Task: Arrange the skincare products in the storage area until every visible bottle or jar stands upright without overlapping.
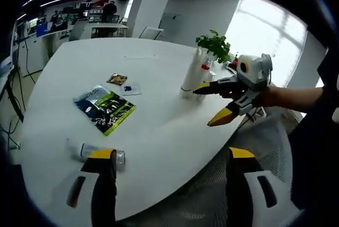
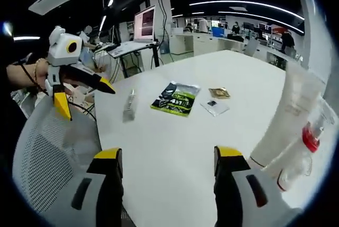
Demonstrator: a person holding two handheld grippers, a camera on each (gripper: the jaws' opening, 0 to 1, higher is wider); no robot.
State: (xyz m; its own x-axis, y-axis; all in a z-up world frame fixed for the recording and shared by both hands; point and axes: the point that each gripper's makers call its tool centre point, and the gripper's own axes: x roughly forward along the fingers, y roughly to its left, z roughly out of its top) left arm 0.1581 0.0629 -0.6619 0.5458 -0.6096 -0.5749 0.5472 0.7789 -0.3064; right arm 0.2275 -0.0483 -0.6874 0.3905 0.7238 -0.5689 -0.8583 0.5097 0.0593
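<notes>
Now both grippers [image 1: 169,155] [image 2: 168,155] were spread wide, holding nothing; the fallen bottle [image 1: 98,151] beside the left gripper's fingers probably needed grabbing next.

Table top [image 1: 159,126] is presenting as smooth, matt white laminate. Lying bottle [image 1: 98,151] is showing clear, glossy plastic. Green packet [image 1: 105,108] is appearing as glossy printed foil or plastic. Chair back [image 2: 53,147] is showing grey woven mesh, rough in texture.

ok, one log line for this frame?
left gripper open, empty | right gripper open, empty | clear bottle lying flat at table edge | tall white bottle upright | nothing grasped
</notes>
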